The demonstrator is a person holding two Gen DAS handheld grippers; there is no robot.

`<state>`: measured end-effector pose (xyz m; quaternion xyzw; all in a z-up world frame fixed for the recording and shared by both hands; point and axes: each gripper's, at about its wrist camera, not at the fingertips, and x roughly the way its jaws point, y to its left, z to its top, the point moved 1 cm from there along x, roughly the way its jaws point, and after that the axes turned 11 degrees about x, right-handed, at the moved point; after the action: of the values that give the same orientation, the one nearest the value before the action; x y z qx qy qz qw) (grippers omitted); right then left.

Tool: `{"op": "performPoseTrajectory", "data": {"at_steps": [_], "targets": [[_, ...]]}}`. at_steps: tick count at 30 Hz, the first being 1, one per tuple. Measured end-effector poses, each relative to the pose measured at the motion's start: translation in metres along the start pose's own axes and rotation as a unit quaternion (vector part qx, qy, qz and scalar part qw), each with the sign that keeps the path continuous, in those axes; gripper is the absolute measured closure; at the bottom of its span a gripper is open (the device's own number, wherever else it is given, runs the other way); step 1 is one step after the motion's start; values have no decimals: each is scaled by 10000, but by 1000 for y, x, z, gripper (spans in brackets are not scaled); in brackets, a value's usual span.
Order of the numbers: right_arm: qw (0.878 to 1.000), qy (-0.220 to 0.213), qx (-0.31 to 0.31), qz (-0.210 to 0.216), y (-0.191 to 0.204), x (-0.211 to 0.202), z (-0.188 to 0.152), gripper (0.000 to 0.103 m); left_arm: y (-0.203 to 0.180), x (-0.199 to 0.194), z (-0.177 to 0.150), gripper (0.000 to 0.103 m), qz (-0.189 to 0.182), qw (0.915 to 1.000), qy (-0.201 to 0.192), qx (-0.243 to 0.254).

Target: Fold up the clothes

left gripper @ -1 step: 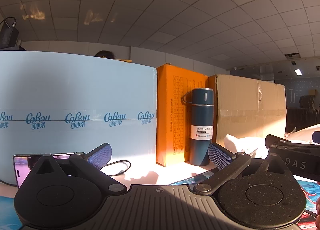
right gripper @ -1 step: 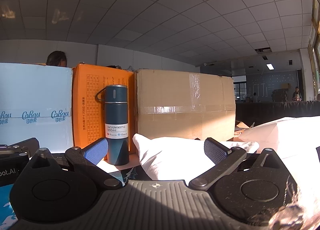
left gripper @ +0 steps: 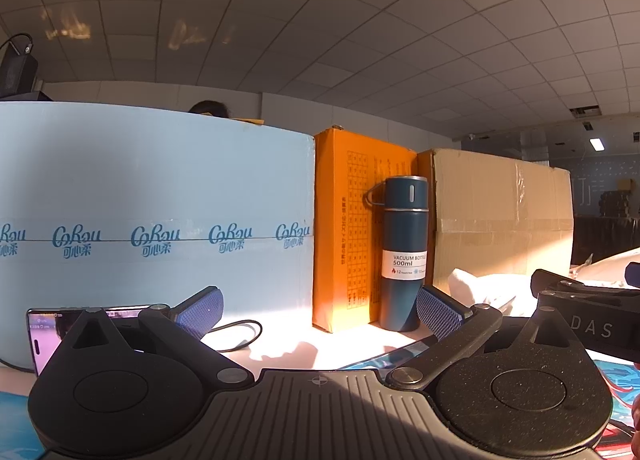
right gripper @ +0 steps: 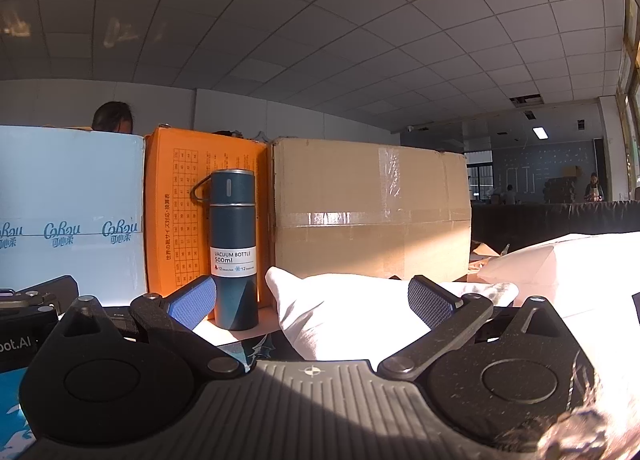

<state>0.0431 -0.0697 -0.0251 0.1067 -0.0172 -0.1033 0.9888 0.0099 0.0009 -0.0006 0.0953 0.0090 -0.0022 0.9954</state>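
A white garment (right gripper: 352,312) lies crumpled on the table right in front of my right gripper (right gripper: 312,300), which is open and empty, its blue pads (right gripper: 192,302) apart on either side of the cloth's near edge. The garment also shows in the left wrist view (left gripper: 488,288) at the right. My left gripper (left gripper: 318,306) is open and empty, low over the table, facing the boxes. The right gripper's black body (left gripper: 588,316) shows at the right of the left wrist view.
A dark blue vacuum bottle (right gripper: 234,248) stands against an orange box (right gripper: 176,212). A light blue box (left gripper: 152,228) and a brown carton (right gripper: 372,212) wall off the back. A phone (left gripper: 44,332) with a cable leans at the left. A white bag (right gripper: 568,264) lies at the right.
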Motion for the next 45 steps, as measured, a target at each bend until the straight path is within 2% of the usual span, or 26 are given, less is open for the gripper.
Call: {"op": "performPoseTrajectory", "data": {"at_steps": [45], "targets": [[9998,120,71,109,-2,2,-2,0,2,1,-2,0,-20,9999,101,-5]]}}
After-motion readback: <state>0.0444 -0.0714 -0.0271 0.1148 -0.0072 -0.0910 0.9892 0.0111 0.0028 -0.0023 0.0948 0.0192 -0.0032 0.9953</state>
